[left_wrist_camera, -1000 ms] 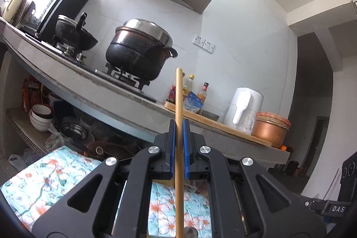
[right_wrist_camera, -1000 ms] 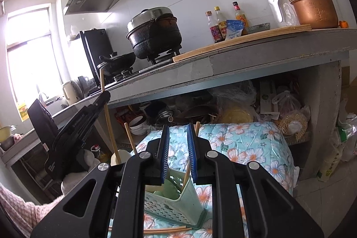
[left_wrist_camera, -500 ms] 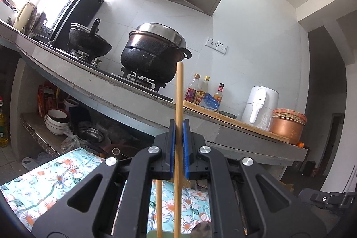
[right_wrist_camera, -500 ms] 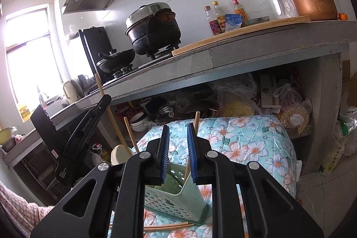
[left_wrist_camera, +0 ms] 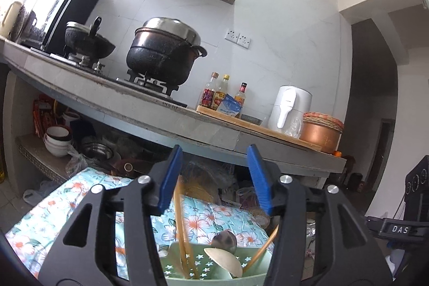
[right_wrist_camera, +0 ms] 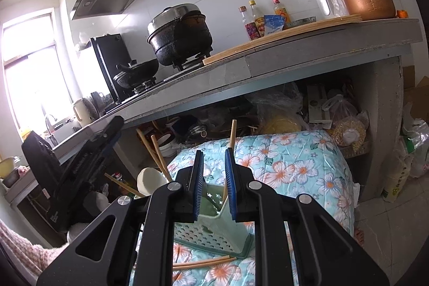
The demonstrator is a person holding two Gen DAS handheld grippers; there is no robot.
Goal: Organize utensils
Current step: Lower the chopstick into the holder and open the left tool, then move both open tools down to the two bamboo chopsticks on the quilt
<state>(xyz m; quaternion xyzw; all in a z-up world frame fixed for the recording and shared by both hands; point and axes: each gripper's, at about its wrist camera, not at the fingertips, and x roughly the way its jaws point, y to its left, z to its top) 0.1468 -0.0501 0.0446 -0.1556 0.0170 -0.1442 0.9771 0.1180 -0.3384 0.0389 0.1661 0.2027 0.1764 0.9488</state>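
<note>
Left gripper (left_wrist_camera: pixel 213 178) gapes empty over the green utensil basket (left_wrist_camera: pixel 214 263), chopsticks (left_wrist_camera: pixel 181 221) and spoons standing inside, while the right gripper (right_wrist_camera: pixel 213 182) sits slightly apart, empty, two chopsticks (right_wrist_camera: pixel 203 262) still loose at six o'clock.

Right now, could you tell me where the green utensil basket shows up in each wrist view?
Left wrist: green utensil basket at bottom centre, below the open left gripper.
Right wrist: lower centre, behind the gripper's fingers.
Shared landmark: the black pot on the stove.
</note>
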